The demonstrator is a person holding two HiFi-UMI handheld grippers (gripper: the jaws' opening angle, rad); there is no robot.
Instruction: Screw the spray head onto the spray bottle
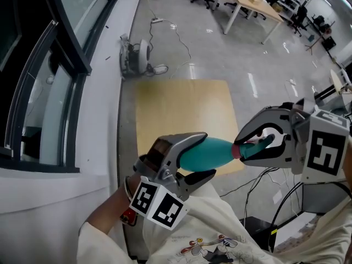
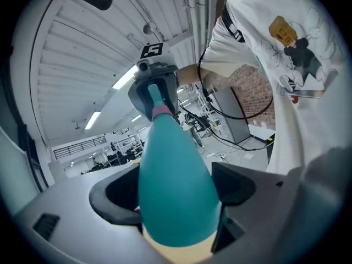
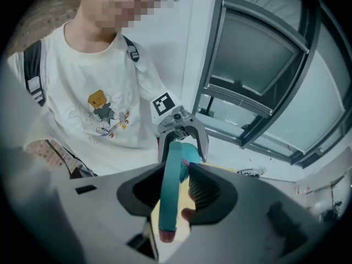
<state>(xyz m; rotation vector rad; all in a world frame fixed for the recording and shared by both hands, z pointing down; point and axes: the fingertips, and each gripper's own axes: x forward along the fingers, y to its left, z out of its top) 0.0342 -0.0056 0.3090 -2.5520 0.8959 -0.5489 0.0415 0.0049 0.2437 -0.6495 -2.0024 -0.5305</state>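
The left gripper [image 1: 202, 157] pinches the bottle [image 1: 212, 152] around its wide body and holds it level in mid-air above the table [image 1: 181, 109]. The right gripper [image 1: 258, 143] is clamped on the spray head [image 1: 257, 146], whose pink collar [image 1: 237, 150] sits at the bottle neck. Thread engagement cannot be confirmed.

Risks:
- If the head axis tilts against the neck, the threads are likely to cross and jam.
- The bottle is a smooth, glossy teal taper. Turning torque may spin it in the jaws or slide it out toward its narrow end.
- The head is gripped across a thin, flat section, so it may pivot between the pads.

Materials: the bottle and head appear to be hard plastic, the table pale matte wood, and the gripper shells grey moulded plastic.
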